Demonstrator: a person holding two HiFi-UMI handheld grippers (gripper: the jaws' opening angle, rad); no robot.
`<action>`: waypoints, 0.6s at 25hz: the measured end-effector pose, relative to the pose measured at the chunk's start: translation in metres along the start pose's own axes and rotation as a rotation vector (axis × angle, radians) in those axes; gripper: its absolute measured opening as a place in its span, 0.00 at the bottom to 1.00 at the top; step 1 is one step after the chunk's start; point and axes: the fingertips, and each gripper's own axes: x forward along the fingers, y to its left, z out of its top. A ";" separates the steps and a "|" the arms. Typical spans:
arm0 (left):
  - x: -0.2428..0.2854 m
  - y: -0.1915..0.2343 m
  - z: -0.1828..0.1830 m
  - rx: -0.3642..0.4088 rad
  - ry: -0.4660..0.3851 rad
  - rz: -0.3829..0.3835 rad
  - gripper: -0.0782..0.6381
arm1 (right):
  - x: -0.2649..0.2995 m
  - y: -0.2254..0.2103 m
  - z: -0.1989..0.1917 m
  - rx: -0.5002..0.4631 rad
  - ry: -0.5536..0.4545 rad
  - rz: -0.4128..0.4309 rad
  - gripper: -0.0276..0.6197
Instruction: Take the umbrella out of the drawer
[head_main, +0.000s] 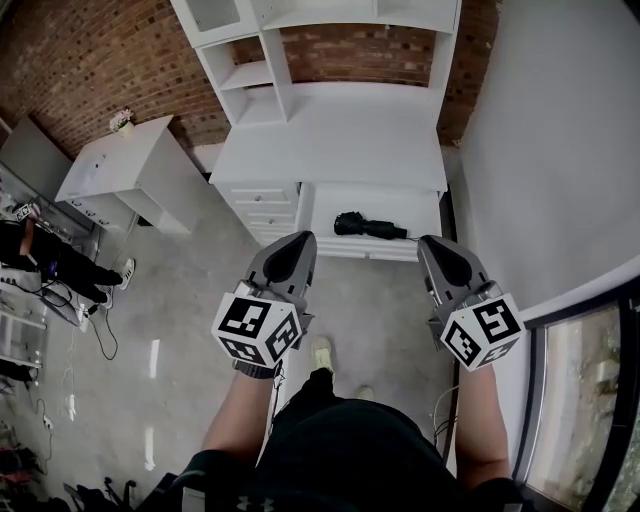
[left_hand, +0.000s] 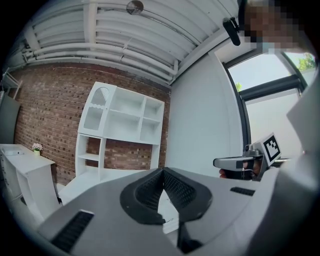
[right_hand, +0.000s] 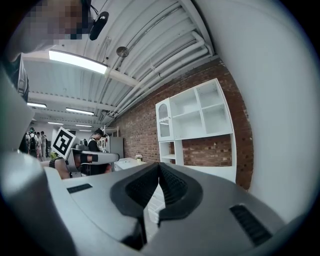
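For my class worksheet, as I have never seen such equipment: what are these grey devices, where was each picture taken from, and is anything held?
A person holds grey two-jaw tongs in each hand: the left tongs and the right tongs. The patterned cubes are part of them. One picture comes from a camera on the person's head, looking down. The other two come from cameras riding on each tool, looking along its jaws. Both pairs of jaws are together and hold nothing. Ahead stands a white desk with its white drawer open; a black folded umbrella lies inside, untouched.
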 end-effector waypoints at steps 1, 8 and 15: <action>0.006 0.008 0.000 0.000 0.001 -0.002 0.12 | 0.010 -0.001 -0.001 0.001 0.004 -0.002 0.05; 0.051 0.067 -0.002 -0.020 0.008 -0.035 0.12 | 0.079 -0.012 -0.013 0.012 0.048 -0.022 0.05; 0.099 0.123 -0.009 -0.027 0.028 -0.087 0.12 | 0.146 -0.024 -0.034 0.021 0.098 -0.055 0.05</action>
